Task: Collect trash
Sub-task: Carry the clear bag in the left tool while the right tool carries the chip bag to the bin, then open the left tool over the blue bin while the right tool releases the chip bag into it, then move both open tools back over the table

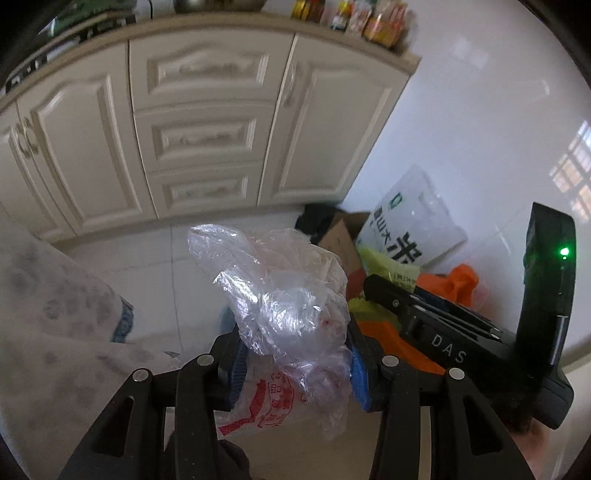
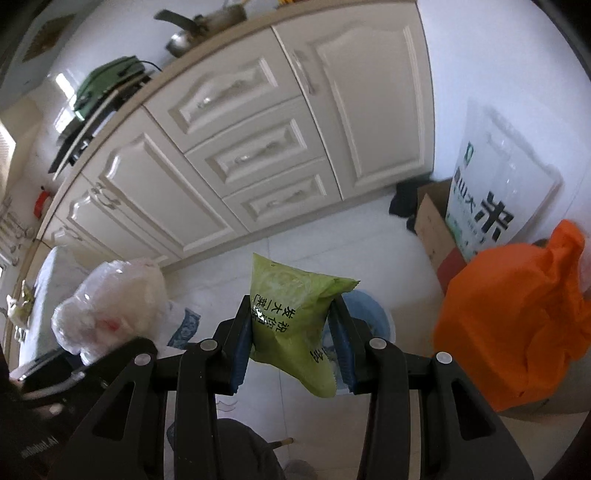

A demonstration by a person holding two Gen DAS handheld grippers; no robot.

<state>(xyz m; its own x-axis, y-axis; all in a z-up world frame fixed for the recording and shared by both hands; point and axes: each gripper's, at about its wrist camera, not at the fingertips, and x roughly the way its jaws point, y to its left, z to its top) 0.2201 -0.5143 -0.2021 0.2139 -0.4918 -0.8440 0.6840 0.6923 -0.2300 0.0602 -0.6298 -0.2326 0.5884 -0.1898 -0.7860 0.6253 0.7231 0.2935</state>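
Note:
My left gripper (image 1: 295, 365) is shut on a crumpled clear plastic bag (image 1: 284, 295) with red print, held above the white floor. In the right wrist view that bag (image 2: 107, 302) shows at the left. My right gripper (image 2: 291, 343) is shut on a green printed packet (image 2: 291, 321), held over a blue basin (image 2: 369, 314) on the floor. The right gripper's black body (image 1: 443, 332) shows to the right in the left wrist view. An orange plastic bag (image 2: 517, 328) hangs open at the right, just beside the right gripper.
Cream kitchen cabinets (image 1: 199, 136) stand ahead. A cardboard box (image 2: 436, 232) and a white rice sack (image 2: 491, 192) lean in the corner against the white wall. A grey patterned cloth (image 1: 48, 317) lies at the left. Jars (image 1: 369, 18) stand on the counter.

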